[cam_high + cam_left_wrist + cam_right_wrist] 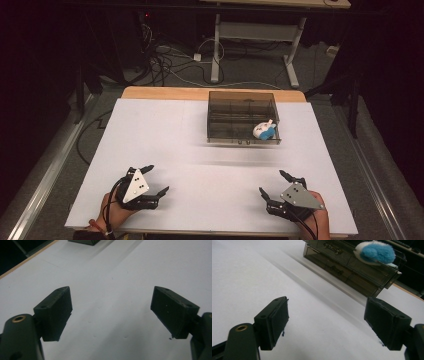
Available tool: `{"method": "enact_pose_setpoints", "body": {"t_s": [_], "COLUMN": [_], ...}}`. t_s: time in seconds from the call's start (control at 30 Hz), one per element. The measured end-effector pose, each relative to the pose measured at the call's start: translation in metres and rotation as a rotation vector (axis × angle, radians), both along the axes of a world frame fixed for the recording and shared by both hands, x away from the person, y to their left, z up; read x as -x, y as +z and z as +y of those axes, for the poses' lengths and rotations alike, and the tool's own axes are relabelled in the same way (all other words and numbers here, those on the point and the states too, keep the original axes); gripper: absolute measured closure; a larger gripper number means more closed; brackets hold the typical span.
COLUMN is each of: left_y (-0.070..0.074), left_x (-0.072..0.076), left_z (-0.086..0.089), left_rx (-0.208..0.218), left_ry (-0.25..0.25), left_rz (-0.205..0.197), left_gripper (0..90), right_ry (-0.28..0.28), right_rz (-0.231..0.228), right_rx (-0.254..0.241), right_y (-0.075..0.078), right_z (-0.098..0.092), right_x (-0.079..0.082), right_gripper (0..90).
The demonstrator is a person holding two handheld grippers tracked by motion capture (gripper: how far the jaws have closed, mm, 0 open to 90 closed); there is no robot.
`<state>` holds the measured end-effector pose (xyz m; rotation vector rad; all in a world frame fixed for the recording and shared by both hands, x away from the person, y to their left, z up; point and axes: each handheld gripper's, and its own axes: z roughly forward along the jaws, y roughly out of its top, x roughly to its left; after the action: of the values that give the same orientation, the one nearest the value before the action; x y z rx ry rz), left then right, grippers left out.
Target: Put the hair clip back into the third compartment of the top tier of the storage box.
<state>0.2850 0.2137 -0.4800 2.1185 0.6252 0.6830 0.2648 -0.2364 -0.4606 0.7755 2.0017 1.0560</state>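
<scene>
The left gripper [156, 179] is resting wide open and empty near the table's front edge, and the right gripper [274, 183] is gaping likewise. The blue-and-white plush toy [264, 130] is sitting atop the smoky plastic drawer box [235, 107], well apart from both; a careless reach is likely to knock it off.

Dim room, dark surround; white table [200, 150] evenly lit, soft shadows, slight blur.
</scene>
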Motion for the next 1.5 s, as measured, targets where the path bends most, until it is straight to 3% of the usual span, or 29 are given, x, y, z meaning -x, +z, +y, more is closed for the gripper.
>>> {"method": "enact_pose_setpoints", "body": {"t_s": [0.57,1.5], "left_y": [0.0016,0.0002], "left_x": [0.001,-0.0058], "left_z": [0.0005,-0.001], "left_rx": [0.002,-0.009], "left_ry": [-0.024,-0.025], "left_rz": [-0.009,0.012], "left_gripper": [16.8,16.8], "right_ry": [0.012,0.015], "right_rz": [-0.01,0.005], "right_rx": [0.029,0.021], "right_y": [0.001,-0.0019], "right_z": [0.0086,0.0059], "right_x": [0.0035,0.0017], "right_gripper": [19.7,19.6]}}
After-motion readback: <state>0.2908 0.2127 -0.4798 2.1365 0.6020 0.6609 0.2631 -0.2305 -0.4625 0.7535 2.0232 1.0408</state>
